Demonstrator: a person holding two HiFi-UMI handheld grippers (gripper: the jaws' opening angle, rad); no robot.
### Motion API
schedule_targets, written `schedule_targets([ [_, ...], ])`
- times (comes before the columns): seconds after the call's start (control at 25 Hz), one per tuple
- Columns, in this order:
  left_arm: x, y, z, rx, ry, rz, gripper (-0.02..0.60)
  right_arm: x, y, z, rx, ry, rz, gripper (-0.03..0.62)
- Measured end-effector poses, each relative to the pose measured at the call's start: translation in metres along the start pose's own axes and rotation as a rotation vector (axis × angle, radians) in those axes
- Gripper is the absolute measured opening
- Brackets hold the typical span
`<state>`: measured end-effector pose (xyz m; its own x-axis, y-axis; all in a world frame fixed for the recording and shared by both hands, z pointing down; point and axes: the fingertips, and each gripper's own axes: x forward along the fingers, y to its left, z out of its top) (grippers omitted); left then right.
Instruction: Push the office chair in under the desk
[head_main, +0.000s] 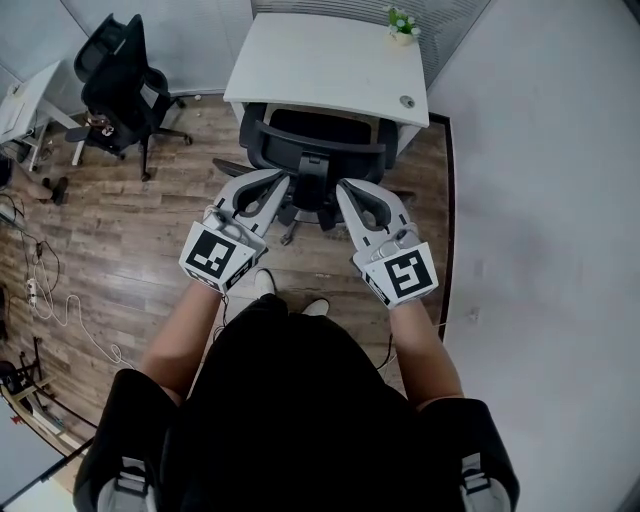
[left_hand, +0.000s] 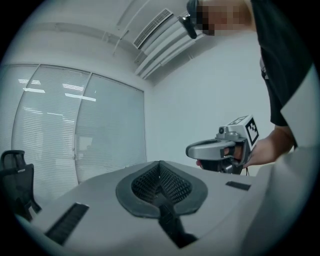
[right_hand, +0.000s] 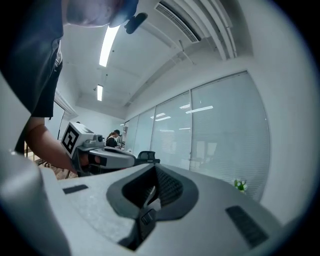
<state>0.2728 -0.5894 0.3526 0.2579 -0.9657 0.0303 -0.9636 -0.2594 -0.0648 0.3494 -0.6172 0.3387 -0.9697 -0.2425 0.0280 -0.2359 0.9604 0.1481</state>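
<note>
The black office chair (head_main: 315, 150) stands at the white desk (head_main: 320, 60) with its seat partly under the top and its backrest facing me. Both grippers hover just short of the backrest, touching nothing that I can see. My left gripper (head_main: 268, 183) is by the chair's left side and is shut with nothing in it. My right gripper (head_main: 350, 190) is by the right side, also shut and empty. The left gripper view shows its closed jaws (left_hand: 160, 167) pointing up at the window wall, with the right gripper (left_hand: 220, 150) beside them. The right gripper view shows its own closed jaws (right_hand: 155, 172).
A second black office chair (head_main: 120, 80) stands at the upper left beside another white desk (head_main: 25, 100). Cables (head_main: 50, 290) trail over the wood floor at left. A small potted plant (head_main: 403, 25) sits on the desk's far right corner. A wall runs close along the right.
</note>
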Motion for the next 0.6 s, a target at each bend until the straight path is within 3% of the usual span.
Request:
schedule_targets([
  [0.6, 0.008, 0.022, 0.018, 0.034, -0.027, -0.074, -0.006, 0.021, -0.018, 0.023, -0.024, -0.006, -0.093, 0.002],
])
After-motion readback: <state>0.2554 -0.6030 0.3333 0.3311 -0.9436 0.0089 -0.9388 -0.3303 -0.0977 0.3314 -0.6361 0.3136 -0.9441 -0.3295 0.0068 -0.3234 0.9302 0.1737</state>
